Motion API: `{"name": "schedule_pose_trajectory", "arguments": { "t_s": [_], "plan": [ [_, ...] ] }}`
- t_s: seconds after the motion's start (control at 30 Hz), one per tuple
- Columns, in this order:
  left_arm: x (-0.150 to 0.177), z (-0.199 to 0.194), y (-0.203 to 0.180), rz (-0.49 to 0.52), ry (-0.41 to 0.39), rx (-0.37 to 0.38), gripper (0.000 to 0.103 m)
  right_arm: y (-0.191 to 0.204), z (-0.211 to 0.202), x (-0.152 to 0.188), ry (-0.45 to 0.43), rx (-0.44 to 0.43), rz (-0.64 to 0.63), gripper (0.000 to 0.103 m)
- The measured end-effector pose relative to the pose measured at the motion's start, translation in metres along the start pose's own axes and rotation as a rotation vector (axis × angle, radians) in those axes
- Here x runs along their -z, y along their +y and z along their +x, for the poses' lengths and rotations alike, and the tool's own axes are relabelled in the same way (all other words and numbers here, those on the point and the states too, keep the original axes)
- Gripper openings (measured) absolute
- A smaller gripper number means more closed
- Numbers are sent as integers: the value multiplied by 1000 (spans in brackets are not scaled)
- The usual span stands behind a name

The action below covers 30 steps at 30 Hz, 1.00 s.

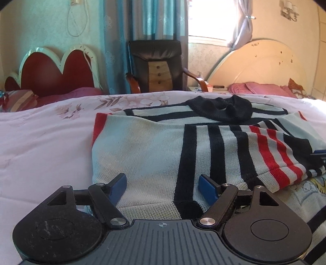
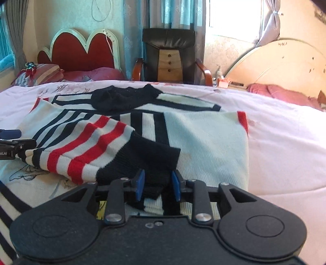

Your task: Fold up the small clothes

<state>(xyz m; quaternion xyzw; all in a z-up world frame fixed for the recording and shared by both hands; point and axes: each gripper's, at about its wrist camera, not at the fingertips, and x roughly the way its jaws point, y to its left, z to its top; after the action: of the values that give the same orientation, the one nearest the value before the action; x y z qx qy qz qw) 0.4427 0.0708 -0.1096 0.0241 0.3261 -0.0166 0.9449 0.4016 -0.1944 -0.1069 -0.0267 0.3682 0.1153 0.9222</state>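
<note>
- While it lies flat on the bed, the small knitted sweater fills the middle of the left wrist view, pale with black and red stripes, its black collar toward the upper centre.
- One striped sleeve is folded across the body of the garment; its black cuff ends at lower centre of the right wrist view.
- Right gripper: jaws narrowly apart, blue pads either side of the black cuff, which sits between them. Whether the pads press on the knit cannot be told.
- Left gripper: jaws set wide, blue pads over the lower hem area, clear of the fabric between them; nothing held.
- A second garment with a cartoon print lies beneath, at lower left of the right wrist view.
- Bedcover: white with a floral print.
- Background, upper frame: black armchair, red scalloped headboard, cream headboard, teal curtains.
</note>
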Motion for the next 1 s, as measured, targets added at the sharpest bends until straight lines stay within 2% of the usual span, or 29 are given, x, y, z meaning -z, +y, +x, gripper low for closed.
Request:
{"name": "schedule_pose_trajectory", "arguments": {
  "t_s": [0.07,0.2,0.23,0.27,0.3,0.33,0.47,0.6,0.67,0.8,0.83,0.9,1.0],
  "plan": [
    [-3,-4,-4,-20,3,-26,77,-10,-1,-2,1,-33,52,29],
    [4,-9,-12,-35,2,-51,77,-24,0,1,-5,-67,157,41],
    [4,-9,-13,-36,4,-60,77,-25,2,2,-2,-84,169,41],
    [3,-9,-13,-43,11,-67,77,-24,2,2,-2,-96,166,32],
    [1,-9,-14,-46,18,-78,77,-23,3,1,3,-122,156,16],
    [-1,-9,-15,-46,24,-87,77,-22,3,0,12,-145,150,12],
    [-2,-6,-19,-23,46,-111,78,-22,-7,1,18,-159,112,8],
    [-9,-9,-23,-18,69,-154,81,-28,-3,4,36,-177,139,8],
    [-7,-15,-34,43,63,-166,81,-28,-4,-1,51,-175,136,14],
    [-6,-23,-31,-1,88,-169,82,-22,-12,2,73,-136,60,19],
    [-6,-26,-31,0,90,-170,82,-22,-16,0,85,-127,63,26],
    [-4,-35,-33,20,82,-166,82,-24,-31,0,77,-113,77,48],
    [3,-54,-34,39,71,-145,82,-25,-58,9,40,-107,73,51]
  ]
}}
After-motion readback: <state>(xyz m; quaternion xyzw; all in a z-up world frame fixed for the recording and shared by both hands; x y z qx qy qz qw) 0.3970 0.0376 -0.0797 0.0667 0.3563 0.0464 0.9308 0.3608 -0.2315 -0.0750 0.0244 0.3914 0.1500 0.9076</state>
